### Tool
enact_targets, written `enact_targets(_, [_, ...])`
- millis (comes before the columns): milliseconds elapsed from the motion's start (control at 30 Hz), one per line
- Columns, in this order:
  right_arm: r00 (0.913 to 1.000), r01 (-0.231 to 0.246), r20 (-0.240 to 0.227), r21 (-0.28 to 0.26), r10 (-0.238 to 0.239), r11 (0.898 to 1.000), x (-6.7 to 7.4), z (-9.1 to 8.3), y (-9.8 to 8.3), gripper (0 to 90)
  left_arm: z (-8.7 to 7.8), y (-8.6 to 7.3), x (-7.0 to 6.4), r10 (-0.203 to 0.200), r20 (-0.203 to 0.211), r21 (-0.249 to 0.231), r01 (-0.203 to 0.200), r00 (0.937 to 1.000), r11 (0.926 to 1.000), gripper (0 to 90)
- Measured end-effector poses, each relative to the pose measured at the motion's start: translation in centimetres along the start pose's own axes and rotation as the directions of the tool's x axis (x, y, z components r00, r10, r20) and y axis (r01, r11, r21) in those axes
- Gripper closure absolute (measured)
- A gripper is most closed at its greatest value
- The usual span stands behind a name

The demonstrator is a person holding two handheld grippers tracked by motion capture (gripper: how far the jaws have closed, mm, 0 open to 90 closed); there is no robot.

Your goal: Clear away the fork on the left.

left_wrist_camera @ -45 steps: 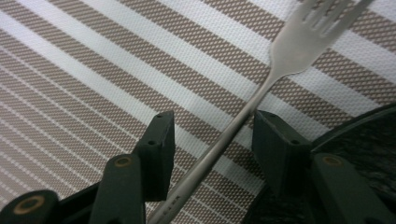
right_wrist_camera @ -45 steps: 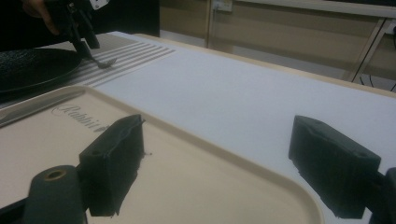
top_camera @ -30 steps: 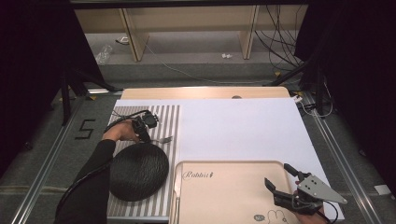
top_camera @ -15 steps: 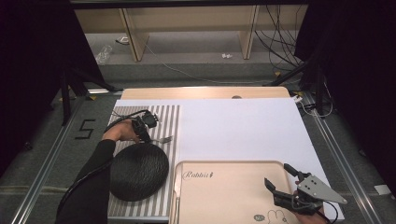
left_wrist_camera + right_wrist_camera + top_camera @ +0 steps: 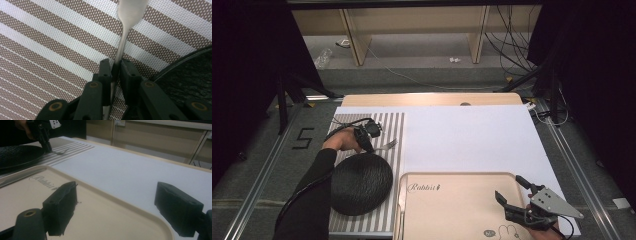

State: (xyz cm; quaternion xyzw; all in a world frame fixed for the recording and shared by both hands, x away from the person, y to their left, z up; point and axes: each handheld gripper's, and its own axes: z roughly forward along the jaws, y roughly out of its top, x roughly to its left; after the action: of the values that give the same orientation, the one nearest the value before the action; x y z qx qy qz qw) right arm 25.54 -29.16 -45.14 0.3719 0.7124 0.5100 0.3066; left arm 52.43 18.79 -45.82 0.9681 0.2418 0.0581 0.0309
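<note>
Holding a fork (image 5: 124, 37) by its thin handle, the left gripper (image 5: 115, 67) points down at the striped mat (image 5: 50, 50). Its jaws have just been closing, and now the two black pads press on the handle from both sides. In the left gripper view the handle runs up from between the pads and gets wide and flat near the top edge. The fork lies on the mat, just beside the round black plate (image 5: 190, 75), whose rim curves in at the right of that view. In the high view the left gripper (image 5: 363, 142) sits near the top of the mat (image 5: 394, 130), with the fork (image 5: 388, 145) sticking out to its right and the plate (image 5: 361, 183) just below it. A black sleeve (image 5: 309, 195) comes in from the bottom left. The right gripper (image 5: 512, 192) is well apart from all that, low on the right, over the tan tray (image 5: 452, 205). Its jaws stand wide open with nothing between them. In the right gripper view the two pads (image 5: 61, 205) hang over the corner of the tray (image 5: 105, 215), and the white sheet (image 5: 130, 170) spreads out past it. Far off at the top left of that view you can see the left gripper (image 5: 46, 143) with the fork (image 5: 61, 151) on the mat.
</note>
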Motion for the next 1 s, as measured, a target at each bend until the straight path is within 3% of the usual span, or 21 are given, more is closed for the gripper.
enact_targets(233, [1.0,0.0,-0.002,0.002,0.0,1.0,0.0,0.0,0.0,19.1,0.0,0.0,-0.1,0.009,-0.002,-0.001,-0.009,1.0,1.0,83.4])
enact_targets(467, [1.0,-0.002,-0.001,0.003,0.002,1.0,-0.1,0.0,0.0,19.2,0.0,-0.1,0.4,-0.009,-0.064,0.001,0.009,0.9979,1.0,83.7])
enact_targets(633, [1.0,-0.004,-0.001,0.0,0.004,1.0,-0.1,0.1,-0.1,19.2,-1.0,-0.1,0.7,-0.032,-0.138,0.0,0.032,0.9899,0.9995,83.8])
enact_targets(767, [1.0,-0.002,0.001,0.007,0.002,1.0,-0.1,0.0,0.0,19.2,-2.2,-0.1,0.9,-0.058,-0.193,-0.007,0.058,0.9794,0.9983,83.7])
enact_targets(800, [1.0,-0.001,0.0,0.001,0.001,1.0,-0.1,0.1,-0.1,19.1,-2.6,-0.1,0.8,-0.084,-0.202,-0.023,0.081,0.9757,0.9964,83.7])
enact_targets(900, [1.0,-0.001,0.001,0.006,0.001,1.0,-0.1,0.0,-0.1,19.2,-3.7,-0.1,0.7,-0.155,-0.15,-0.091,0.142,0.9765,0.9857,83.7])
enact_targets(1000, [1.0,-0.001,0.0,0.005,0.001,1.0,-0.1,0.1,0.0,19.1,-4.9,-0.1,0.5,-0.23,-0.094,-0.157,0.214,0.9686,0.9641,83.7])
